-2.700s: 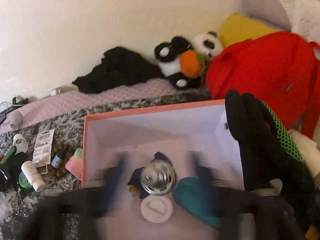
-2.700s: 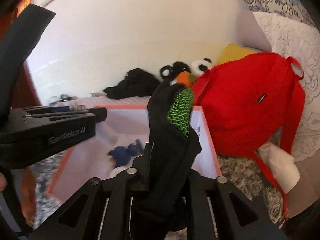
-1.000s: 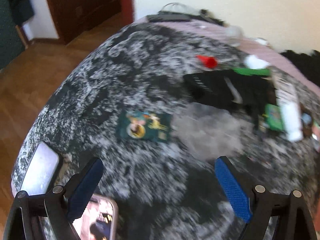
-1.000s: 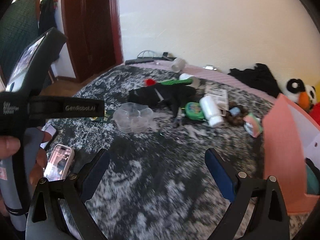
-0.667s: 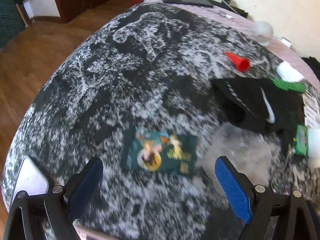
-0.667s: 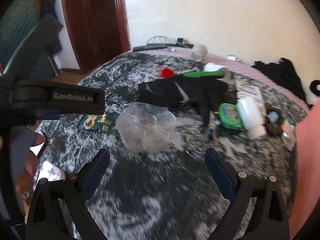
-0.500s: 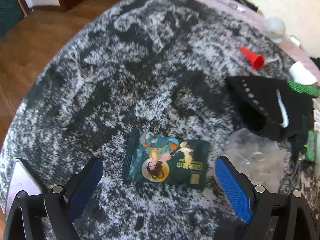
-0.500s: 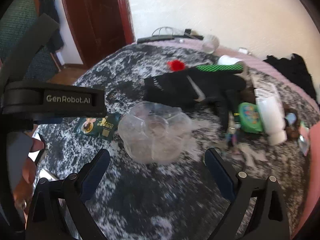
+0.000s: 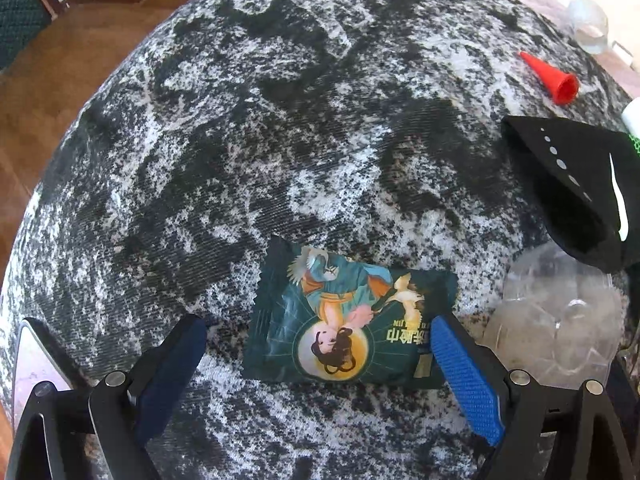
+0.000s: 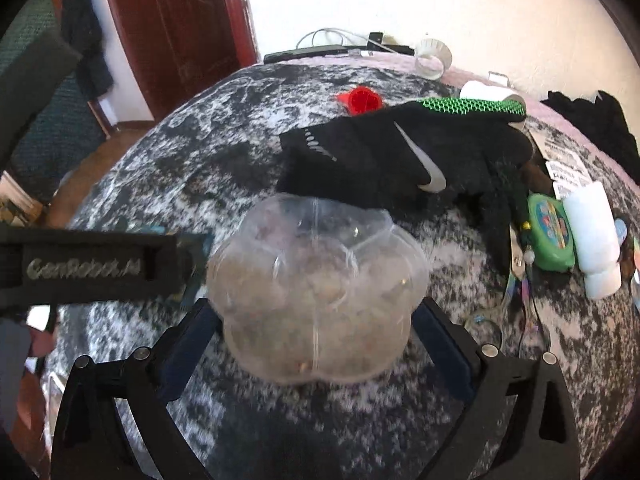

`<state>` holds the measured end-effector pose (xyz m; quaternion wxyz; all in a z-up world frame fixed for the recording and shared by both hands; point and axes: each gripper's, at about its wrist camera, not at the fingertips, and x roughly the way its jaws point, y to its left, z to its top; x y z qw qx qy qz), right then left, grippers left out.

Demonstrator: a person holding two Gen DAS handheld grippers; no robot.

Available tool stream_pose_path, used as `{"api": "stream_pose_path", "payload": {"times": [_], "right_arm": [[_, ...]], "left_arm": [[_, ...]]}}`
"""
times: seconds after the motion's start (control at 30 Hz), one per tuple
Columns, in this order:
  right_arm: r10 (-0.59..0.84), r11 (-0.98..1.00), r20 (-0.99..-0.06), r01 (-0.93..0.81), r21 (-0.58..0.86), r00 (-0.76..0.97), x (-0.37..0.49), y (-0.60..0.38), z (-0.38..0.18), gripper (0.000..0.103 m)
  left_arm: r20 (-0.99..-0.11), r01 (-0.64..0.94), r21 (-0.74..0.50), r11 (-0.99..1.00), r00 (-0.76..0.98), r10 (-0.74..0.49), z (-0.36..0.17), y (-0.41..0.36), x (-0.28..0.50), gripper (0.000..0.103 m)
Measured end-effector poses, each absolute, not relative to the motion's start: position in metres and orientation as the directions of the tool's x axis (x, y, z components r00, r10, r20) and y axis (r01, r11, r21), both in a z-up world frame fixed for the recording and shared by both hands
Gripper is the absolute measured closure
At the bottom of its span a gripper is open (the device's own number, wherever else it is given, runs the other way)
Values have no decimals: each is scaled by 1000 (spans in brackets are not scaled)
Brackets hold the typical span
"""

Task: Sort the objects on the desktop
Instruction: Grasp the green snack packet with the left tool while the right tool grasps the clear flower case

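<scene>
Change: both grippers have swung away from the pink box and come down over the loose things on the mottled cloth (image 9: 320, 128); each now frames its own target.
Left gripper (image 9: 318, 344): jaws wide apart, holding nothing. A dark green snack packet (image 9: 348, 316) lies flat between them, its right end just at the blue right finger pad (image 9: 464, 376), the left pad standing clear of it.
Right gripper (image 10: 316, 332): jaws wide apart, empty. A clear plastic tub (image 10: 316, 296) with lobed sides sits between the fingers, nearly filling the gap (contact on either side cannot be told).
Beyond the jaws: a black glove (image 10: 400, 160) with a green mesh cuff just past the tub, a red cone (image 9: 550, 76) farther off, and to the right a green tin (image 10: 550, 236) beside a white bottle (image 10: 592, 232).
Meaning: two pickups look lined up at once; closing on each seems the next call.
Risk: the thin packet may slide under a flat pinch; the tub wall may flex.
</scene>
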<state>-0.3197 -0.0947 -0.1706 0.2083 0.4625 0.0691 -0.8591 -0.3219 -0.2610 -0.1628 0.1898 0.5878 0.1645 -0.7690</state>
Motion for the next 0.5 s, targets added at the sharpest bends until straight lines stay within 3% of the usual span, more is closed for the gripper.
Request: {"api": "stream_pose_path", "payload": {"times": [0.5], "right_arm": [[-282,-922,-826,376,93,-487,-316,-53,-168,5]], "left_arm": [[-955,400,-25,-916,-281,-96,-166,-228,-339,9]]}}
